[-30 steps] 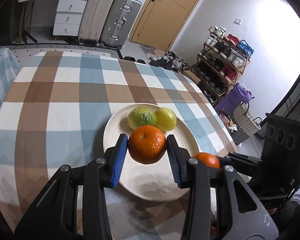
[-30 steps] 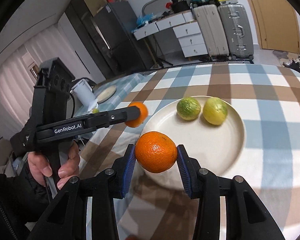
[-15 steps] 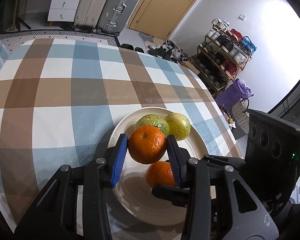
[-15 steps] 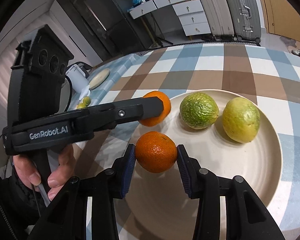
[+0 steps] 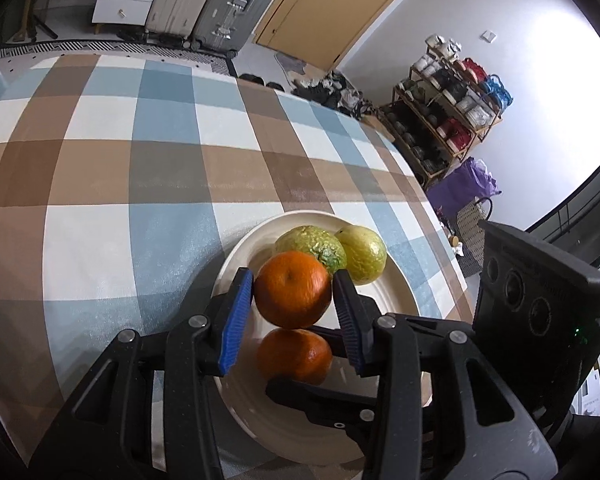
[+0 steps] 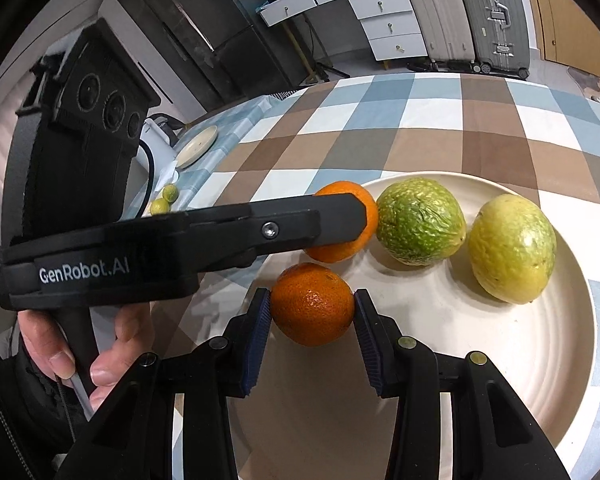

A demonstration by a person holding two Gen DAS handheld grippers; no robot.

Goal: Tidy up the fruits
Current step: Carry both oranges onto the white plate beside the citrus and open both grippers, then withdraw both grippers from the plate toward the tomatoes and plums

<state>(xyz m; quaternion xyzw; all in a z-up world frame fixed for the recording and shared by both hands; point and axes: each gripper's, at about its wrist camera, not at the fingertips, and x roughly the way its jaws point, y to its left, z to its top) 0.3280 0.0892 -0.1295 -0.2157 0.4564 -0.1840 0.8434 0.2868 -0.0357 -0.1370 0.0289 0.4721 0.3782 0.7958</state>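
A cream plate on the checked tablecloth holds a green fruit and a yellow-green fruit. My left gripper is shut on an orange just above the plate's left part, beside the green fruit; this orange also shows in the right wrist view. My right gripper is shut on a second orange low over the plate's near side.
The checked table stretches to the far left. A small plate and two small green fruits lie near a white kettle at the table's far side. Suitcases, drawers and a shoe rack stand beyond the table.
Both grippers have moved forward and down over the plate with their oranges. The left orange is now close beside the green fruit; the right orange sits lower, near the plate surface.
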